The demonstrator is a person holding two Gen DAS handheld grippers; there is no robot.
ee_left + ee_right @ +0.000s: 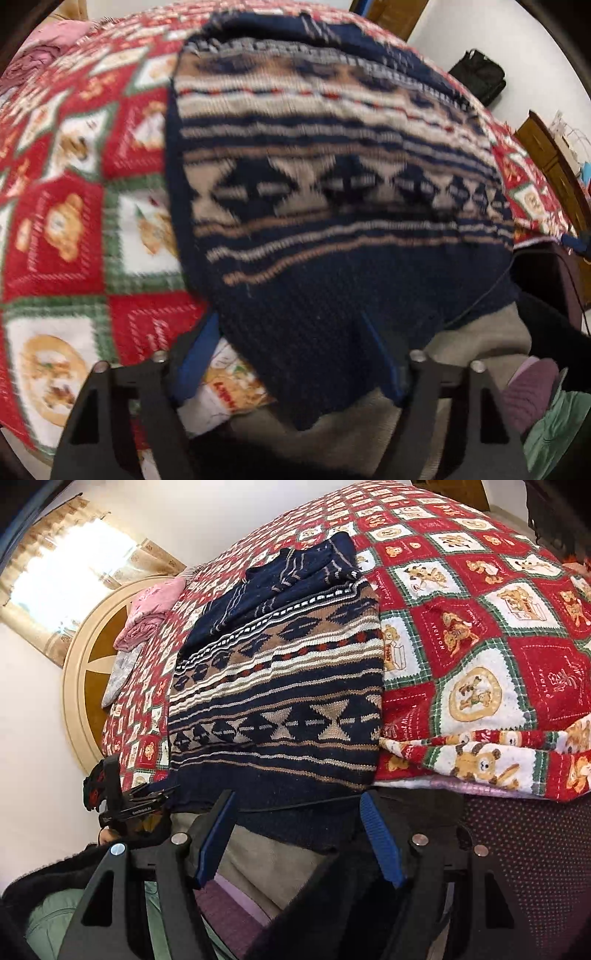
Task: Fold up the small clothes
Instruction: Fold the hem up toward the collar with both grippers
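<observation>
A navy knitted sweater [277, 701] with beige, white and red patterned bands lies flat on the bed, on a red, white and green teddy-bear blanket [480, 635]. Its plain navy hem hangs over the near edge of the bed, and its sleeves are folded in across the far part of the body, toward the collar.

In the left wrist view, the left gripper [291, 354] has its 2 blue-padded fingers [199, 354] spread wide, one on either side of the sweater [332, 221] hem. The hem drapes down between them, in front of the left finger and partly over the right one; the fingers are not pressed on the cloth. The picture is blurred, so finer contact cannot be told. The blanket [66, 221] fills the left part of this view.

In the right wrist view, the right gripper [299, 830] also has its 2 blue fingers [380, 838] spread apart, sitting just below the hanging hem with the cloth's edge between their tips and not pinched. The left gripper [147, 801] shows at the left edge of this view, near the sweater's other lower corner.

A pink garment [147, 609] lies near the round wooden headboard [85, 672], well apart from the sweater. A curtained window [70, 554] glows behind it. A black bag [478, 74] sits on the floor beyond the bed.
</observation>
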